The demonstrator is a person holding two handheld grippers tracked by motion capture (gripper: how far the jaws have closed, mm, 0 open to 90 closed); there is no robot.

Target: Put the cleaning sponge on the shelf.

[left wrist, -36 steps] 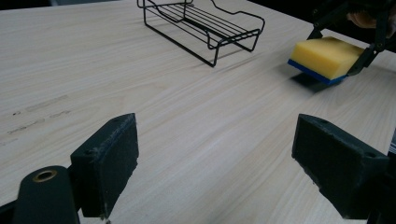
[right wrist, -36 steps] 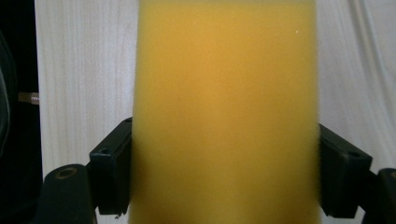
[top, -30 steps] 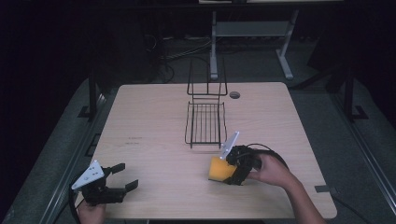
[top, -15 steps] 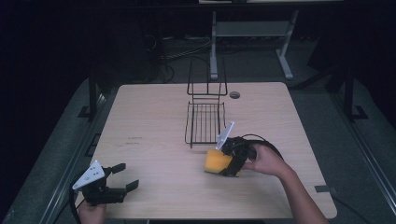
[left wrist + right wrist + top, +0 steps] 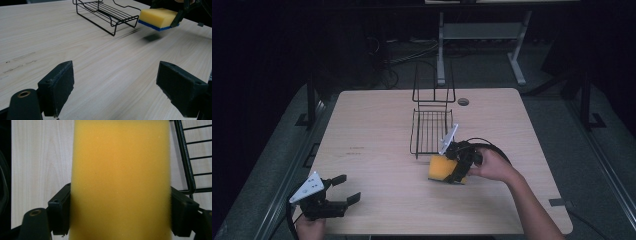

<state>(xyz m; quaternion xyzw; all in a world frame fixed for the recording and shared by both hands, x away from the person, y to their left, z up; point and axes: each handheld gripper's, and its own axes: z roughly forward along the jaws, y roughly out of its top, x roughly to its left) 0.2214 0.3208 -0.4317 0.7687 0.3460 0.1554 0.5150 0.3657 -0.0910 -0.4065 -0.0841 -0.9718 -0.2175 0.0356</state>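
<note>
My right gripper point(image 5: 451, 172) is shut on a yellow sponge point(image 5: 442, 168) with a blue underside and holds it above the table, just in front of the black wire rack point(image 5: 430, 131). From the right gripper view the sponge point(image 5: 121, 180) sits squeezed between the two black jaws, and the rack's wires point(image 5: 190, 165) lie at the right edge. The left gripper view shows the sponge point(image 5: 158, 17) lifted, with its shadow on the wood, beside the rack point(image 5: 105, 12). My left gripper point(image 5: 343, 189) rests open near the table's front left corner, nothing between its jaws.
The light wooden table point(image 5: 377, 135) has a round cable hole point(image 5: 463, 101) behind the rack. A metal stand point(image 5: 482, 40) and cables lie on the dark floor beyond the far edge.
My right gripper has carried the sponge a little forward and left, closer to the rack's front edge. The left gripper has stayed put.
</note>
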